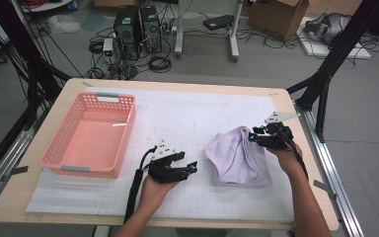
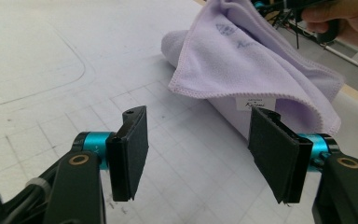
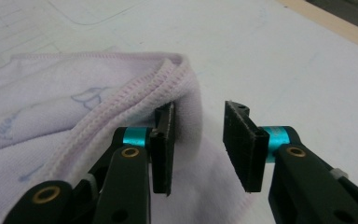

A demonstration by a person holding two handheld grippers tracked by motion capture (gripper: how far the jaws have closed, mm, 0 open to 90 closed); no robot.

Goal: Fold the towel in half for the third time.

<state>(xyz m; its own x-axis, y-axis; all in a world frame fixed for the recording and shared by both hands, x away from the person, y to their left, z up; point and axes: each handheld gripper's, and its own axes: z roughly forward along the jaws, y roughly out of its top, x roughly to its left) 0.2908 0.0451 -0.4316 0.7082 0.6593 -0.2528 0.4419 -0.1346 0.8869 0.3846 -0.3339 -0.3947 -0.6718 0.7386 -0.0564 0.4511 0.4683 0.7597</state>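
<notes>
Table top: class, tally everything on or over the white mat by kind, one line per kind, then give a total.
Pink basket: 1
Lilac cloth: 1
Handheld grippers: 2, the left gripper and the right gripper
Total: 4

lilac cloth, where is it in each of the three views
High view: lilac cloth lies right of centre, beside the right hand-held gripper.
Left gripper view: upper right, beyond the open jaws.
Right gripper view: left and centre, its hem by the left jaw.
Shared landmark: the white gridded mat.
</notes>
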